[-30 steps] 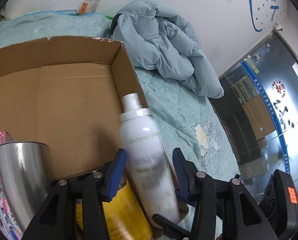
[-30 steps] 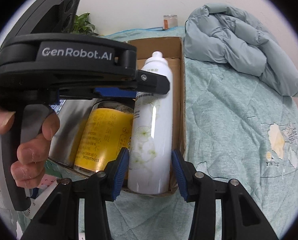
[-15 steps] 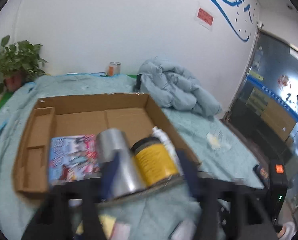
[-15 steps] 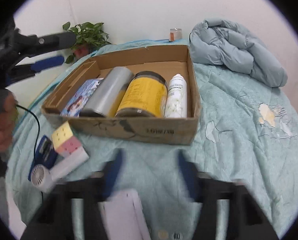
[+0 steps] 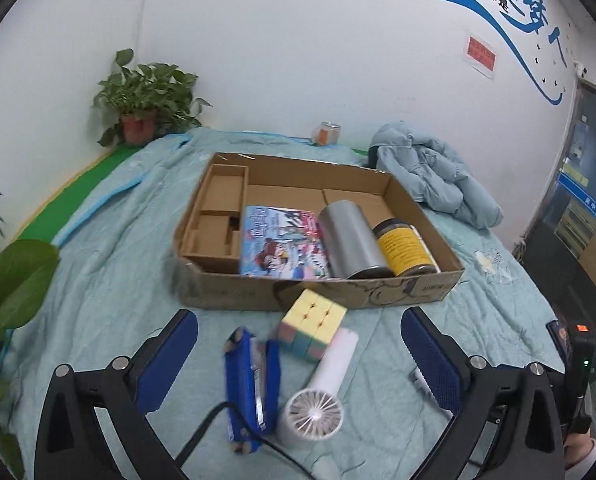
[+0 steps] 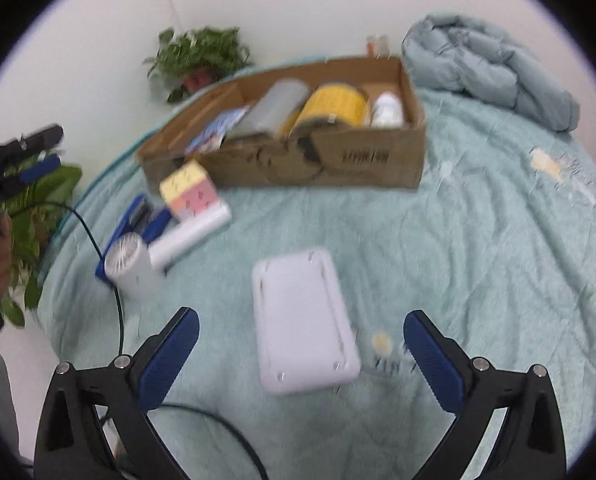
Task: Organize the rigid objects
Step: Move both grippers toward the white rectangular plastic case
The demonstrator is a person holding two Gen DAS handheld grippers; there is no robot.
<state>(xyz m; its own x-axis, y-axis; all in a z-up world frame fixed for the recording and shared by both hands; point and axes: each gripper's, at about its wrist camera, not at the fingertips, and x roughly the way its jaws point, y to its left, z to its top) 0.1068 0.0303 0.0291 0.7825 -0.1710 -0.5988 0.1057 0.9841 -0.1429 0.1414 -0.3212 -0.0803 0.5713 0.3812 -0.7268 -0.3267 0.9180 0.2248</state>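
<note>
A cardboard box (image 5: pixel 226 292) (image 6: pixel 377 160) on the bed holds a picture book (image 5: pixel 282 242), a silver cylinder (image 5: pixel 351 240), a yellow-labelled jar (image 5: pixel 403 246) and a white spray bottle (image 6: pixel 386 110). In front of it lie a pastel puzzle cube (image 5: pixel 311 322) (image 6: pixel 188 190), a white handheld fan (image 5: pixel 321 396) (image 6: pixel 150 252) and a blue stapler-like item (image 5: pixel 252 384). My left gripper (image 5: pixel 298 356) is open above these. My right gripper (image 6: pixel 299 356) is open over a white flat box (image 6: pixel 303 320).
A grey-blue jacket (image 5: pixel 433 172) (image 6: pixel 493 68) is bunched at the back right. A potted plant (image 5: pixel 142 108) and a small glass jar (image 5: pixel 325 134) stand by the wall. A black cable (image 6: pixel 110 272) runs across the bed's left side. Large leaves (image 5: pixel 14 280) hang at the left.
Both grippers have let go of the white spray bottle, left it in the box, pulled back and opened wide. They now hover over the loose items in front of the box.
</note>
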